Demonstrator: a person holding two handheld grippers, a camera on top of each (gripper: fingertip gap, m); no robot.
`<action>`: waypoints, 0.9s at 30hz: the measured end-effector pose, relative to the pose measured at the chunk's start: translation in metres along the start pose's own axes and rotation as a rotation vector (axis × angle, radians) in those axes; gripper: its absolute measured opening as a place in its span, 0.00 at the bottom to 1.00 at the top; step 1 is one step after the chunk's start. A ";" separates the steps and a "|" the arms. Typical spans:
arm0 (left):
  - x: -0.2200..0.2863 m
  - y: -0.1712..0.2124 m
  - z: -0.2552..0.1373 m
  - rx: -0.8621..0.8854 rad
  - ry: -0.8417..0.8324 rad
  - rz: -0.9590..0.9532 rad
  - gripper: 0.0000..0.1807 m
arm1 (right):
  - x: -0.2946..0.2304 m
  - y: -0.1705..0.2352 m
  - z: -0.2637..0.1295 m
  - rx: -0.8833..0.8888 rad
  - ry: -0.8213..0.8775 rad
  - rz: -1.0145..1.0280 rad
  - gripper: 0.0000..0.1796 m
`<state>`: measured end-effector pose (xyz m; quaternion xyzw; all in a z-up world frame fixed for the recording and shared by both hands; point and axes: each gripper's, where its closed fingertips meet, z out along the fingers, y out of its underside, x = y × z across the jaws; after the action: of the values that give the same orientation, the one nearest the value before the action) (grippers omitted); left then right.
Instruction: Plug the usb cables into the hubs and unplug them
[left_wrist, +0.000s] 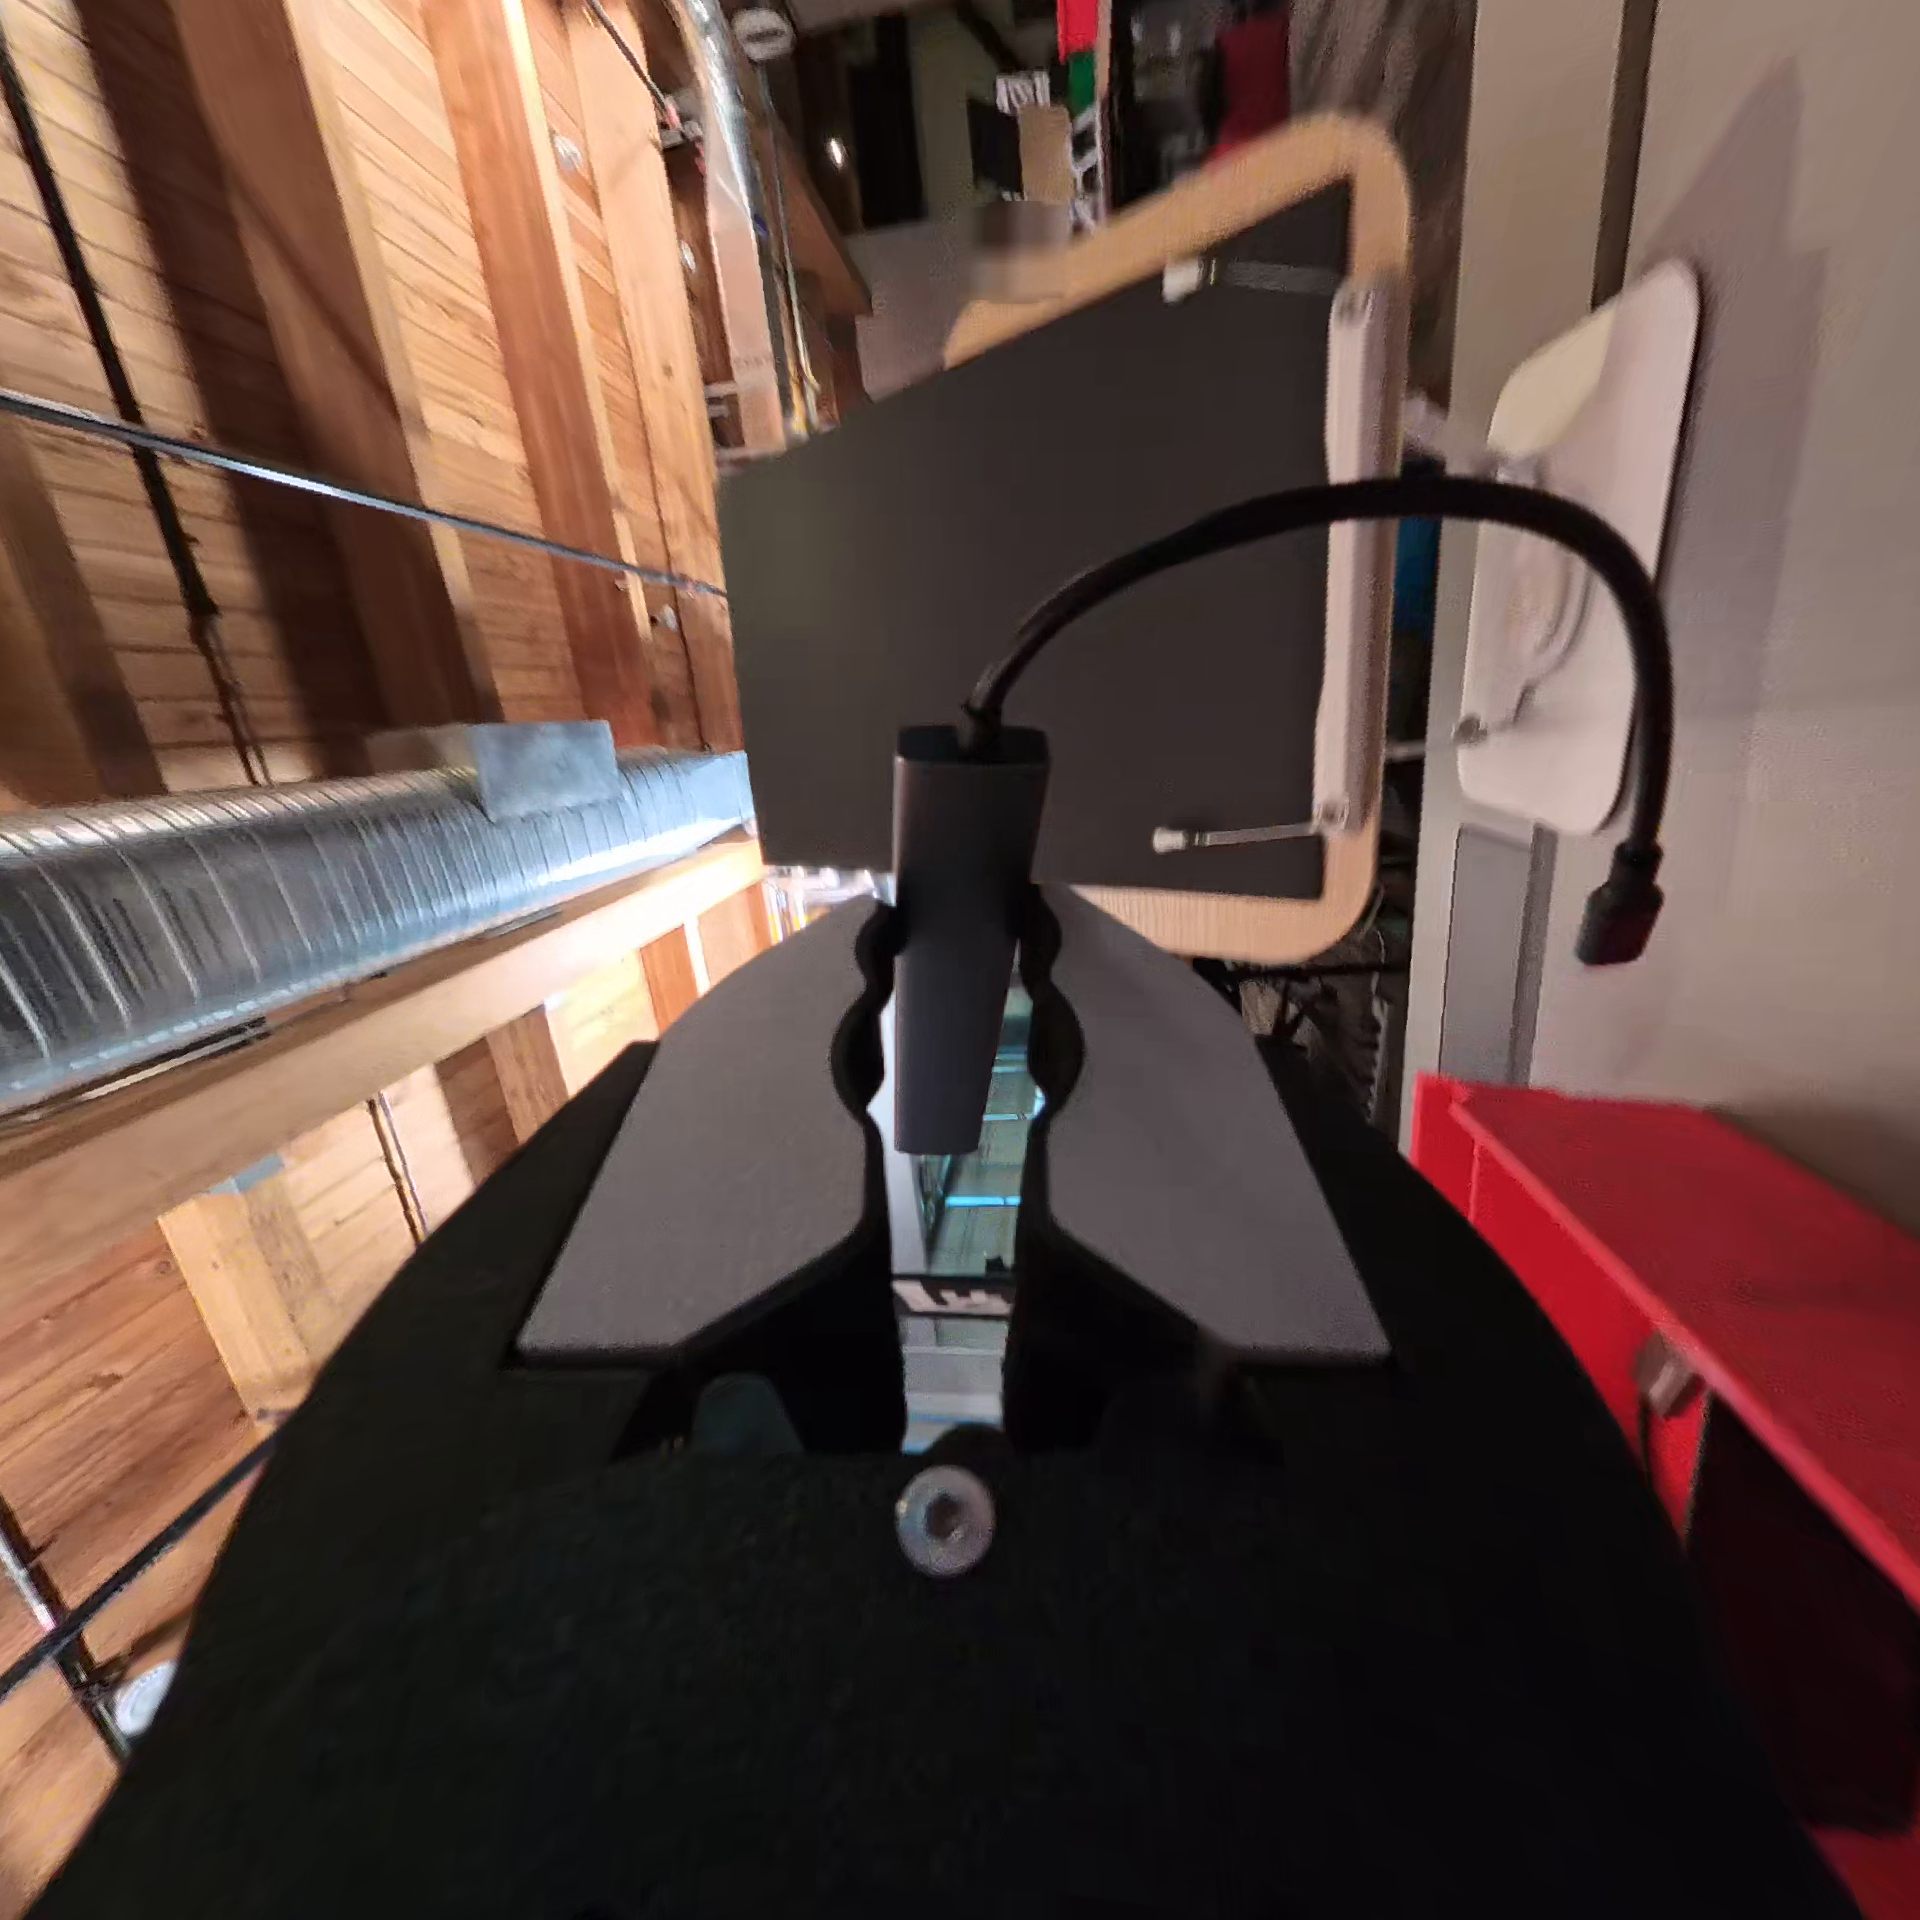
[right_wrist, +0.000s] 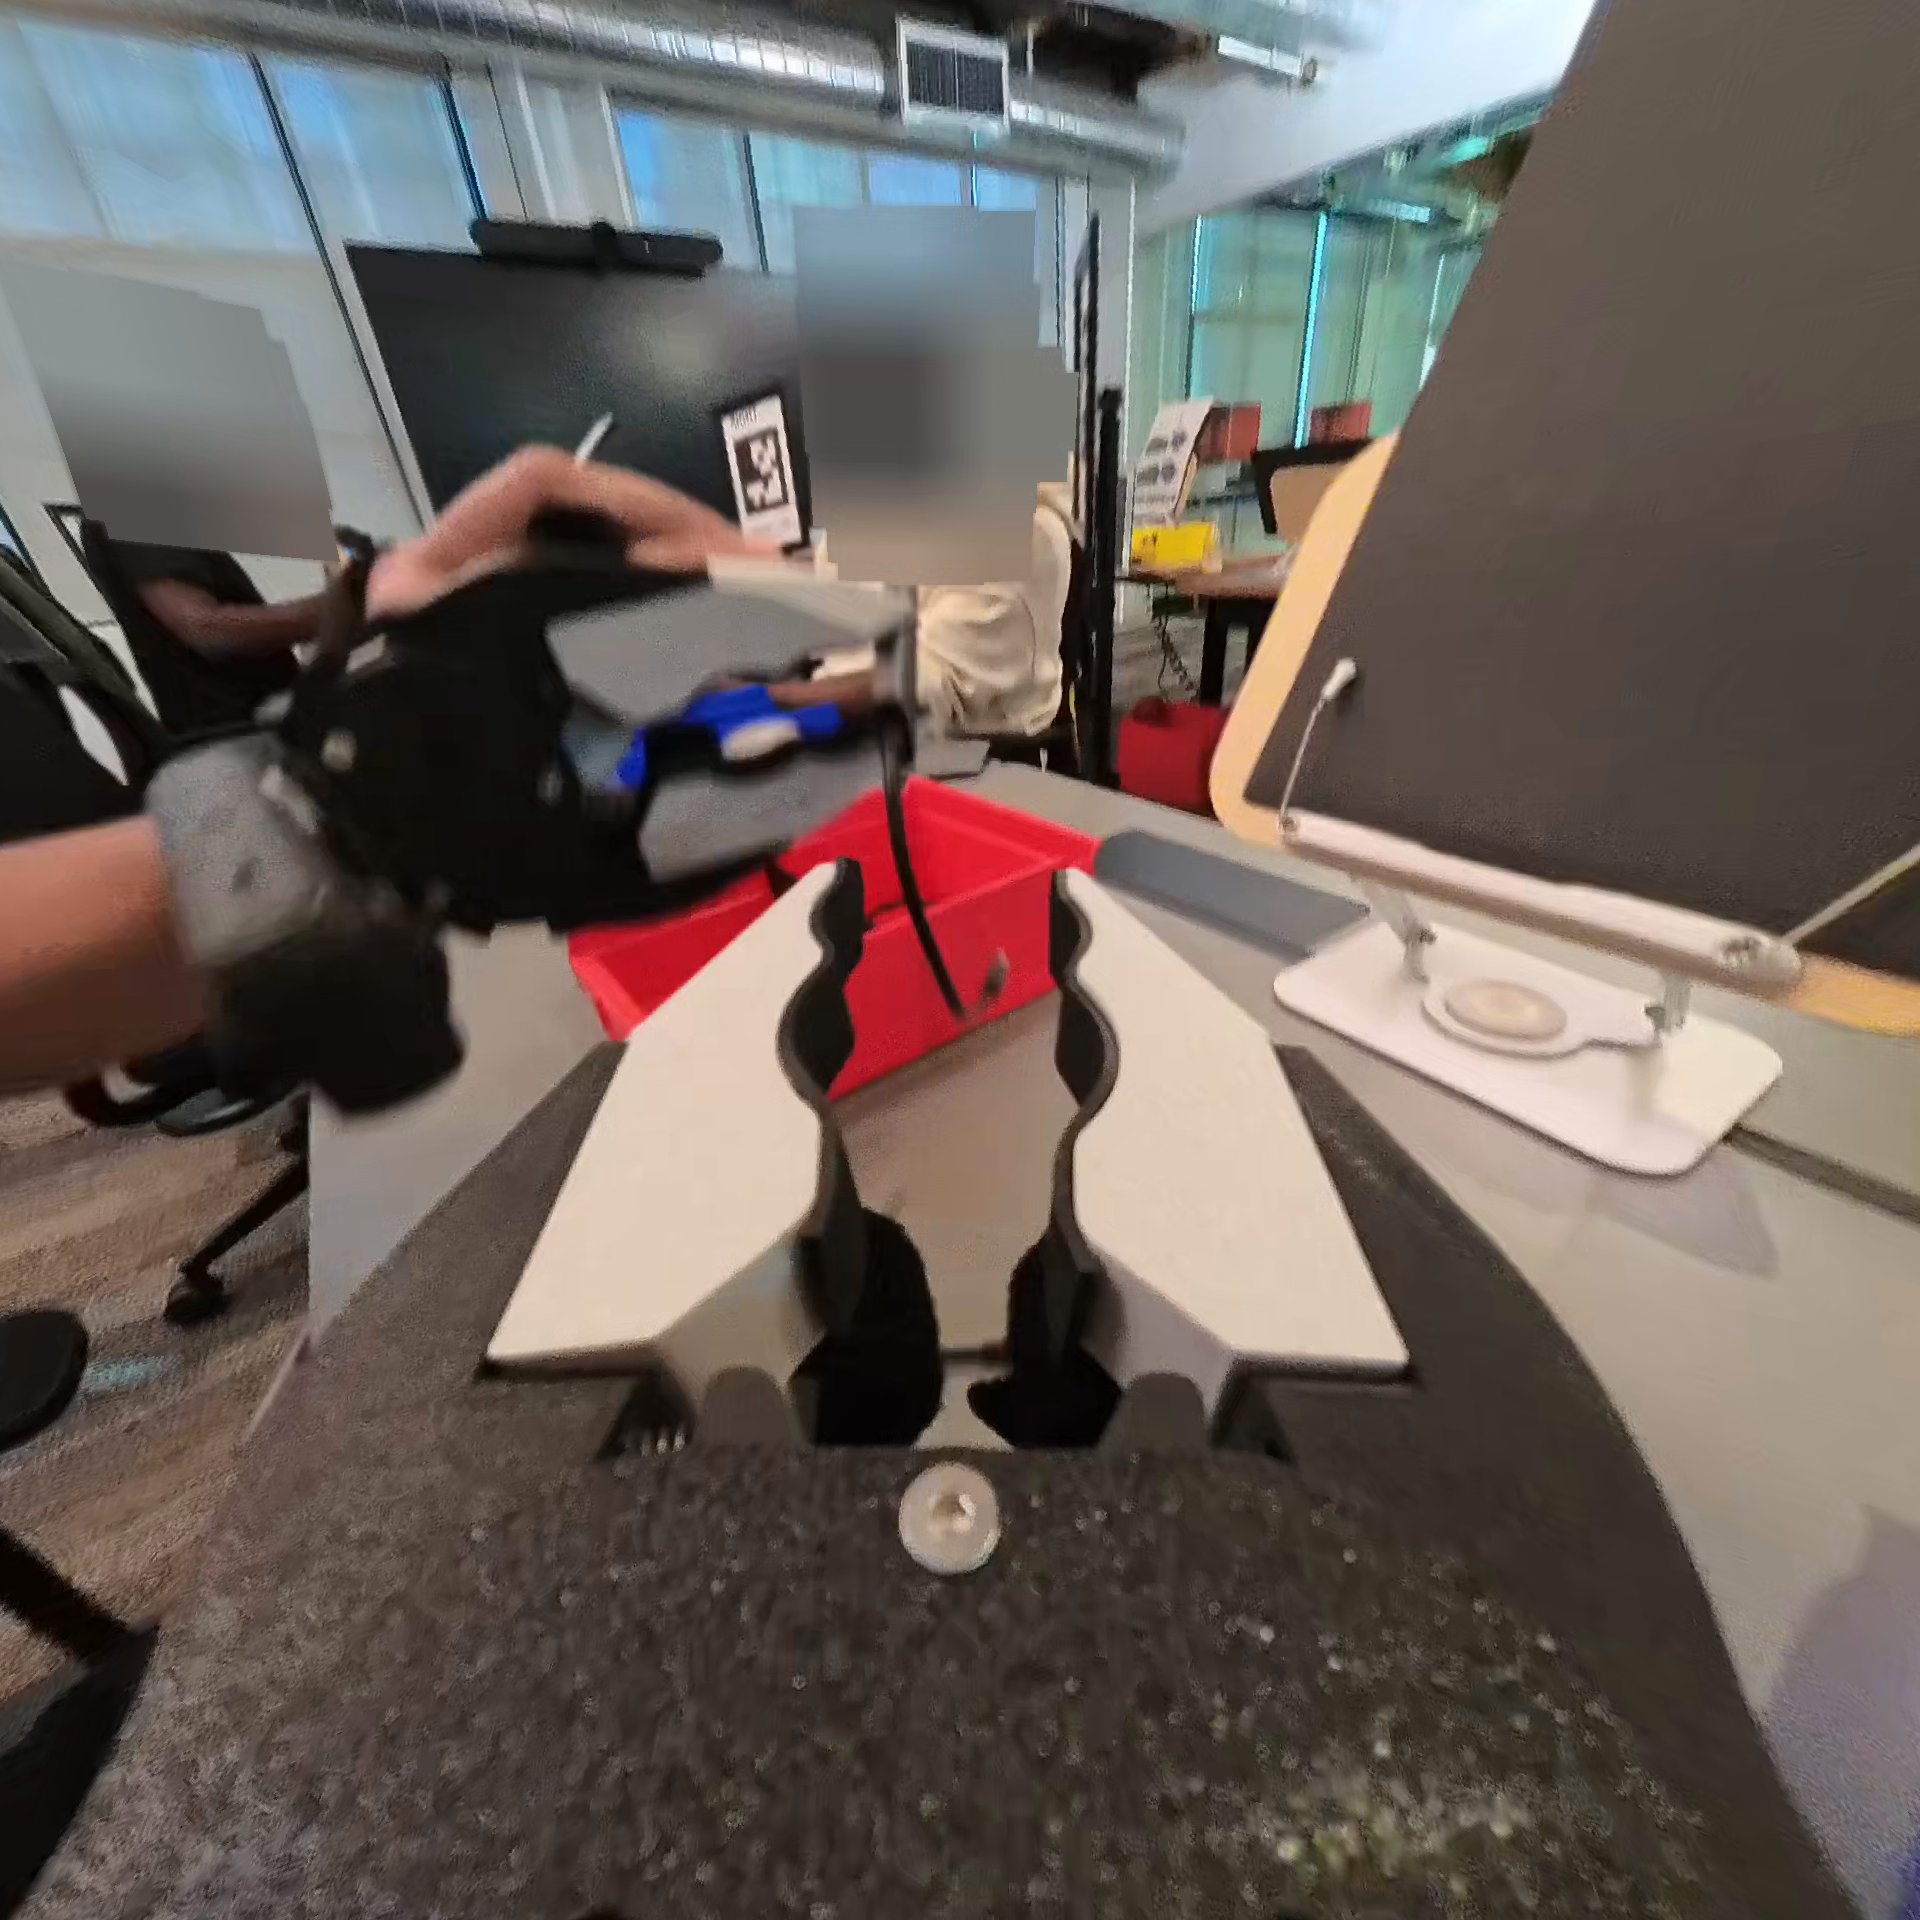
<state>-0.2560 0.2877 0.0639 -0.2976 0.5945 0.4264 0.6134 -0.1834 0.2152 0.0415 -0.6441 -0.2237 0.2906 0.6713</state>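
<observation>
A grey USB hub (left_wrist: 961, 935) is clamped between the two fingers of the left gripper (left_wrist: 956, 935), near their tips, with its far end standing out beyond them. From that far end a black cable (left_wrist: 1351, 499) rises, bends over to the right side of the claw and hangs down, ending in a free plug (left_wrist: 1616, 904) that touches nothing. The left wrist view is rolled on its side, so the left claw is held turned, with a wooden ceiling and a metal duct (left_wrist: 312, 883) seen at its left and a red bin (left_wrist: 1714, 1247) at its right.

In the right wrist view the left gripper (right_wrist: 894, 665) is seen farther off, up and to the left, held level by a hand (right_wrist: 540, 520) laid over its top; the cable (right_wrist: 914, 894) hangs down from it over the red bin (right_wrist: 935, 883).

The fingers of the right gripper (right_wrist: 951, 914) are spread apart and nothing is held between them. It is pointed across a grey table (right_wrist: 1558, 1351). To its right a white stand (right_wrist: 1538, 1049) carrying a tilted dark board (right_wrist: 1610, 520) is seen.
</observation>
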 end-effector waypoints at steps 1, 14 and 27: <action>0.002 -0.015 -0.004 0.013 -0.004 -0.006 0.12 | -0.004 -0.004 0.006 0.016 -0.009 -0.013 0.18; 0.042 -0.094 -0.070 0.157 0.252 -0.671 0.15 | -0.030 0.038 -0.022 -0.061 -0.223 -0.141 0.05; 0.025 -0.090 -0.162 0.871 0.659 -1.769 0.15 | -0.052 0.008 -0.089 0.109 -0.745 0.110 0.05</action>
<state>-0.2561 0.1097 0.0082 -0.4819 0.4045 -0.5300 0.5685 -0.1626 0.1147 0.0311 -0.4687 -0.4018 0.5520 0.5605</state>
